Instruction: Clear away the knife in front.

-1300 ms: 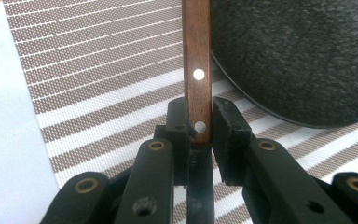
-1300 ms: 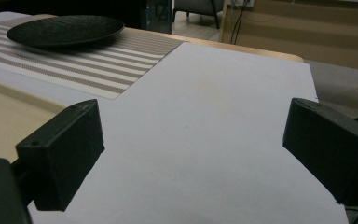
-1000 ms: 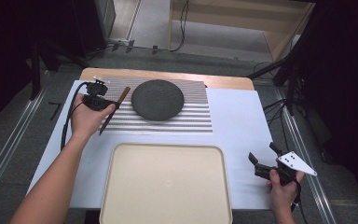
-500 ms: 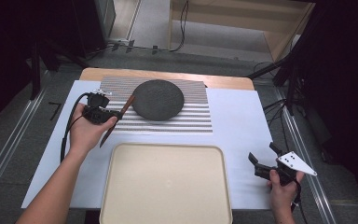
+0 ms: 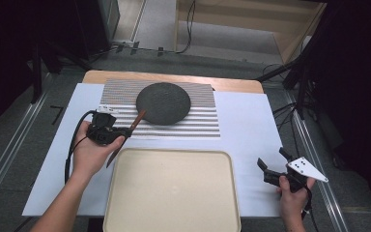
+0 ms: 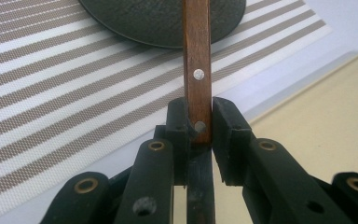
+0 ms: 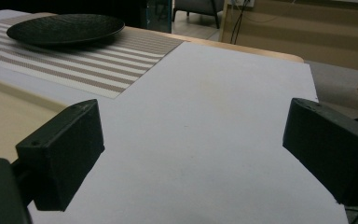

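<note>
Left gripper [image 6: 199, 135] pinching wooden-handled utensil [image 6: 196, 70], probably knife, at tray [image 5: 171, 191] far-left corner; nearer tray than before. Right gripper [image 7: 191, 154] spread.

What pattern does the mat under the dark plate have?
The mat has white and grey-brown stripes, clearest in the left gripper view.

Wood handle [image 6: 196, 56] w/ metal rivets, matt rough black plate [image 5: 163, 102], woven striped mat [image 5: 198, 121].
</note>
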### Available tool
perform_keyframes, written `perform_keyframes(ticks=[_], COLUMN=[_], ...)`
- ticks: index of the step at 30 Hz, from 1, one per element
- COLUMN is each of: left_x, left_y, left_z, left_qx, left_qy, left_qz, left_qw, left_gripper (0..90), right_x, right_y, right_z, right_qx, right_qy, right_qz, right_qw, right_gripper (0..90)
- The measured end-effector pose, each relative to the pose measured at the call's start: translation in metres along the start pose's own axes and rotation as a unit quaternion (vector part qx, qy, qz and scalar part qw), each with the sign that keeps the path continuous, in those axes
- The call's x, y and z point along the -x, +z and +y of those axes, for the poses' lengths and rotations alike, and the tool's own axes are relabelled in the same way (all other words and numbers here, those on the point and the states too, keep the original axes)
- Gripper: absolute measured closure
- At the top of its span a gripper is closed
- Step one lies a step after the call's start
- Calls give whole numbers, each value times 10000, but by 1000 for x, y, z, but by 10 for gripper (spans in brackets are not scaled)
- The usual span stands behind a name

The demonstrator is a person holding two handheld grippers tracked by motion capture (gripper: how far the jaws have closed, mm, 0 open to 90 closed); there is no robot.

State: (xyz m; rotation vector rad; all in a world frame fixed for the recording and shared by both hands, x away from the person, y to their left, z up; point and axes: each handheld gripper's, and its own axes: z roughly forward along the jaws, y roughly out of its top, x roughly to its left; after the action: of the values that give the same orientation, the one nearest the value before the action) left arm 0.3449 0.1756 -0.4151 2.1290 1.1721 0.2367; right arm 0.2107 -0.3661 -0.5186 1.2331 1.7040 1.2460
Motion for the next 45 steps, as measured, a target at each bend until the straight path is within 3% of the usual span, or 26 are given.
perform_keyframes(ticks=[9,12,15,22,30,37,45], left_x=[18,23,31,47,52,59,56], left_y=[-12,-15,-16,-16,-9,1,4], left_z=[-16,-22,-30,-49,-70,-88,-108], left_qx=[138,157,156,114,-3,-125,-231], left_qy=[-3,19,78,133,-27,-42,-328], left_qz=[-117,-115,18,-7,-120,24,-54], left_qw=[9998,9998,9998,9998,9999,9999,9992], left_gripper=[769,769,769,769,768,769,768], right_x=[0,0,0,0,0,0,0], right_y=[0,0,0,0,0,0,0], right_z=[0,0,0,0,0,0,0], right_qx=[2,2,2,6,5,0,2], right_qy=[-3,-3,-7,-17,-8,0,-2], right_qz=[5,9,8,14,8,5,14], right_qw=[10000,10000,10000,10000,10000,10000,10000], right_gripper=[39,39,39,39,39,40,40])
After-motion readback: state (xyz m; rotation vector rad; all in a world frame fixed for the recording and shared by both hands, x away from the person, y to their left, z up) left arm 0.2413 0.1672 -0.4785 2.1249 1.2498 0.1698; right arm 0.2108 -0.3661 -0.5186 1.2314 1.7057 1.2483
